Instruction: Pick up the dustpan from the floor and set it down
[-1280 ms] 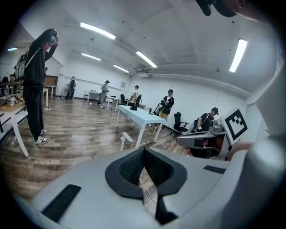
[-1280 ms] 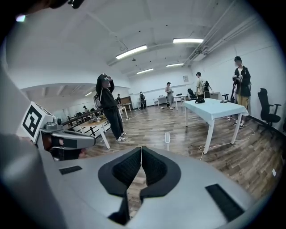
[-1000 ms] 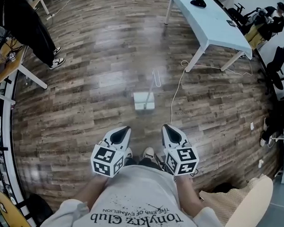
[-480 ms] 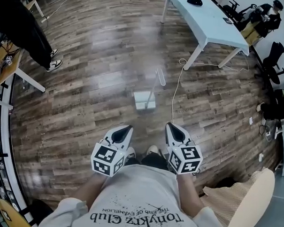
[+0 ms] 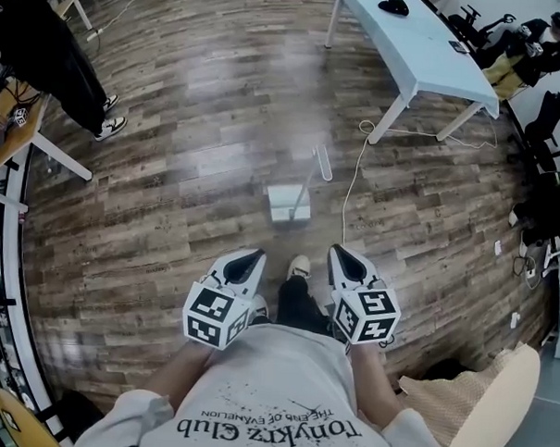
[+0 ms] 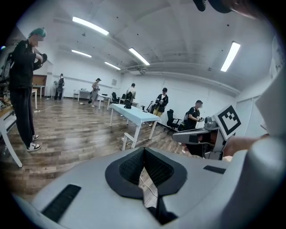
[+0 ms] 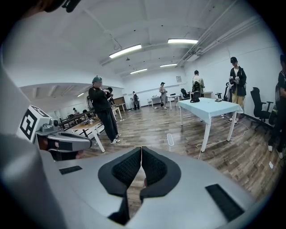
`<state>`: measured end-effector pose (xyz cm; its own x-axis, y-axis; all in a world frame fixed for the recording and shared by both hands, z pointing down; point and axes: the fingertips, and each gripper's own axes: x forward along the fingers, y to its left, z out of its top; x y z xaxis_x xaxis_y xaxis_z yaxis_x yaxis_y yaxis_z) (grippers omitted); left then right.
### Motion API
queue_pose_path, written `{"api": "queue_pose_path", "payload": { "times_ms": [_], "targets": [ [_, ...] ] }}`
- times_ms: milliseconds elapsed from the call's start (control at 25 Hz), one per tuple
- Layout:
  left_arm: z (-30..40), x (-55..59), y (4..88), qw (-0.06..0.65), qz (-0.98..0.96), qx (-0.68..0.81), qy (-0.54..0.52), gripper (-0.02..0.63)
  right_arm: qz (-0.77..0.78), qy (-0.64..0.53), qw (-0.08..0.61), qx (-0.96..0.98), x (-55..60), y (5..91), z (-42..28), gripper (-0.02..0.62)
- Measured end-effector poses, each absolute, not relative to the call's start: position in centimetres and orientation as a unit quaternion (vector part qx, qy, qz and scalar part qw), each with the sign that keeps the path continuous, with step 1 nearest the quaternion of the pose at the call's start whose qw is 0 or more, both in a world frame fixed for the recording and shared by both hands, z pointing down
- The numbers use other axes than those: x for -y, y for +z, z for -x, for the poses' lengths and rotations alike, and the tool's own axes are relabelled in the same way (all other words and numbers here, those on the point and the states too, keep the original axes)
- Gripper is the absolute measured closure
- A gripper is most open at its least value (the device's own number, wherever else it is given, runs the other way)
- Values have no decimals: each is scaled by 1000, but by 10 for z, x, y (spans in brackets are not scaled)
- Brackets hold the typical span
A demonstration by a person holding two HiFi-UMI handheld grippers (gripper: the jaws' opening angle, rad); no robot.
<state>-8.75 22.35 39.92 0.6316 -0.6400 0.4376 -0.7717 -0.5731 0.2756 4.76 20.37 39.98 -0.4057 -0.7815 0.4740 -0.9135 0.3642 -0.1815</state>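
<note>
On the wood floor [image 5: 169, 213] sits 1 white dustpan [image 5: 287, 202], handle [image 5: 323, 162] raised.

On my feed a wood-plank floor [image 5: 170, 185] fills most of the head view, with glare across its middle. A pale blue surface [image 5: 427, 48] on white legs stands at the upper right, and a small black object [image 5: 393, 5] lies on top of it. A white cable [image 5: 352, 179] trails over the floor from beside its near leg. At the upper left a person in dark clothes [image 5: 47, 50] stands in light sneakers, next to a wooden desk [image 5: 11, 127]. Black office chairs [image 5: 549, 118] sit along the right edge. Strip lights [image 7: 125, 50] run across the ceiling.
</note>
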Motion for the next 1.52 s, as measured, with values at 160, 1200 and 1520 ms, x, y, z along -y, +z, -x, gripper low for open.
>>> {"api": "queue_pose_path", "payload": {
  "times_ms": [160, 1200, 1520],
  "targets": [
    [84, -194, 400, 231, -867, 418, 144, 583, -512, 212, 153, 819, -171, 400, -51, 569],
    [-16, -35, 399, 243, -842, 460, 144, 583, -436, 197, 199, 855, -20, 423, -114, 568],
    [-3, -15, 397, 234, -857, 433, 155, 583, -464, 213, 201, 836, -3, 426, -101, 569]
  ]
}}
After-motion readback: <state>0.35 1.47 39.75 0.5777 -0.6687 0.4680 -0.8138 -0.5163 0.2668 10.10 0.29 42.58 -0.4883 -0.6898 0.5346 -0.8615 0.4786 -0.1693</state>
